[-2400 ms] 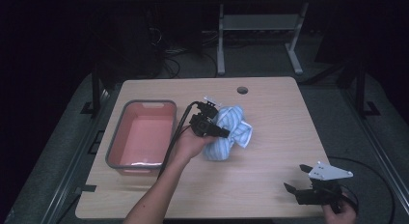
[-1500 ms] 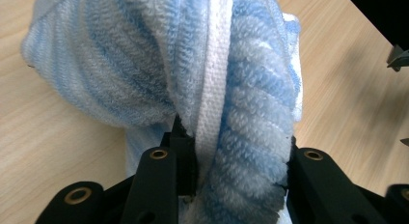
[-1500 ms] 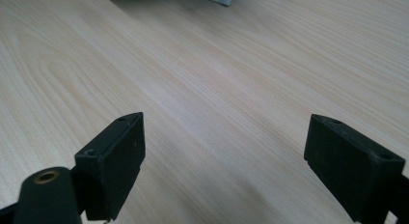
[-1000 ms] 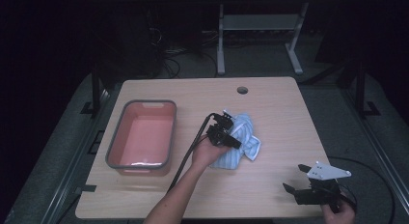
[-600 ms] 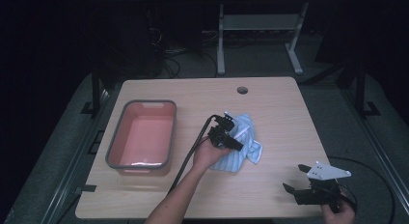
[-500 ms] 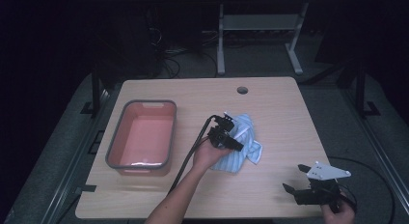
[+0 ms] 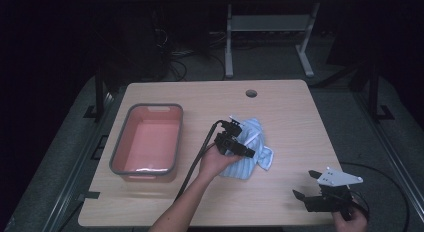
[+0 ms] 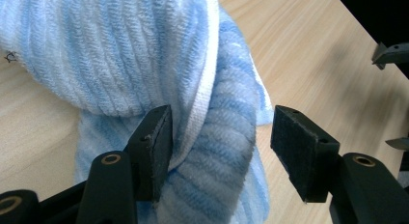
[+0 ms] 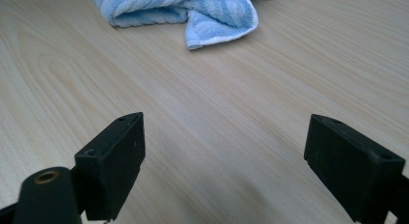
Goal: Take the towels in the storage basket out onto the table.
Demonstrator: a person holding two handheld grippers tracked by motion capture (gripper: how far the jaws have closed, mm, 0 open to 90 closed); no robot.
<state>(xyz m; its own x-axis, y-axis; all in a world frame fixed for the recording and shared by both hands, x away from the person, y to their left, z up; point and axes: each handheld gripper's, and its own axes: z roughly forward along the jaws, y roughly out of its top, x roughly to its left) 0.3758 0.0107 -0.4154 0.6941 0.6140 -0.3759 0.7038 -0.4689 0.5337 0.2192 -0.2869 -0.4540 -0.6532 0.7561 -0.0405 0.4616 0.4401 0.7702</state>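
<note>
Towel [image 7: 252, 152] — blue striped, crumpled mid-table, right of the empty pink tub [image 7: 147, 141]; judged not yet placed anywhere. Left gripper [image 8: 219, 147] spread around 1 fold, unclamped. Right gripper [image 9: 222, 171] spread, idle near the table's front-right edge.

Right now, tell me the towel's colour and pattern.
The towel is light blue with paler ribbed stripes and a white edge, best seen in the left gripper view.

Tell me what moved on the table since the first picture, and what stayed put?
The left gripper carried the blue striped towel away from the pink tub, toward the person's right and a little nearer them. Its jaws now stand apart, with a towel fold between them touching only one pad. The tub stayed put, and so did the open right gripper at the table's near right corner.
</note>
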